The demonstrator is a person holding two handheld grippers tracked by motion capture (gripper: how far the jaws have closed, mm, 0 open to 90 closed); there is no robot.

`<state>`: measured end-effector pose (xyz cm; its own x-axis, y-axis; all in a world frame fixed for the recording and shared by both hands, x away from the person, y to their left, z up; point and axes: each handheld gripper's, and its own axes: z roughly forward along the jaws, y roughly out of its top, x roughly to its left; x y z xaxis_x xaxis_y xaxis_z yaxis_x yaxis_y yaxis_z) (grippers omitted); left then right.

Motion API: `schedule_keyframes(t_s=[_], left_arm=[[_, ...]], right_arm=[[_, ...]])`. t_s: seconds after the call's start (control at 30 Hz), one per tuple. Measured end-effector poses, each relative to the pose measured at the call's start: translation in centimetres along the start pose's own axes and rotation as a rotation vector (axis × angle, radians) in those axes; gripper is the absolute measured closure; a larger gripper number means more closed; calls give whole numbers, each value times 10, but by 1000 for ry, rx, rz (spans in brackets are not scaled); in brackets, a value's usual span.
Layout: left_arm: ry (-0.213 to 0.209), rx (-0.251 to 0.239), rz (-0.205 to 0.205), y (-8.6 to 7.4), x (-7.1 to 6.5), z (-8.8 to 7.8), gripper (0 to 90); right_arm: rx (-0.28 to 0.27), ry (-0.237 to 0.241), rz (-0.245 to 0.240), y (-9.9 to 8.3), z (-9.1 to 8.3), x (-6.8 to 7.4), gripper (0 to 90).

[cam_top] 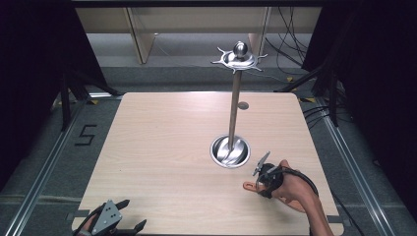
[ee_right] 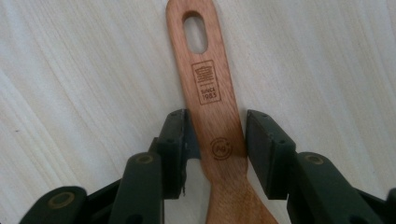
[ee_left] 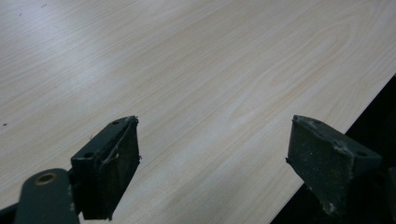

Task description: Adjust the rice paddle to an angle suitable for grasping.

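Right gripper (ee_right: 214, 154) clamped around wooden utensil handle (ee_right: 208, 93); left gripper (ee_left: 212, 163) wide open, idle. Lifting, hanging on stand (cam_top: 235, 103) pending.

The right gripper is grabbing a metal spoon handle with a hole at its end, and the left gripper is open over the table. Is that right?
Not quite. The handle between the right gripper jaws is wooden, not metal, as the right gripper view shows. It does have a hole at its end, and the left gripper is open over the table.

Reddish-brown wooden spatula (ee_right: 212, 100); pale wood-grain table (cam_top: 162, 147); shiny silver stand (cam_top: 231, 147).
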<state>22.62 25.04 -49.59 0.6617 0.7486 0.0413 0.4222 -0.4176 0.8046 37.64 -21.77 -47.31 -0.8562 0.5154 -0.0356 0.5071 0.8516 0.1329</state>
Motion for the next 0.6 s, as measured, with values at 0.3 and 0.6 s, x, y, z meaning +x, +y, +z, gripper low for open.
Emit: schedule_keyframes(t_s=[0.3,0.6], left_arm=[[4,8,38,1,2,-1,161],[-3,-9,25,1,1,-1,161]], right_arm=[[41,11,-11,7,1,-2,644],[65,9,-18,11,2,-3,663]])
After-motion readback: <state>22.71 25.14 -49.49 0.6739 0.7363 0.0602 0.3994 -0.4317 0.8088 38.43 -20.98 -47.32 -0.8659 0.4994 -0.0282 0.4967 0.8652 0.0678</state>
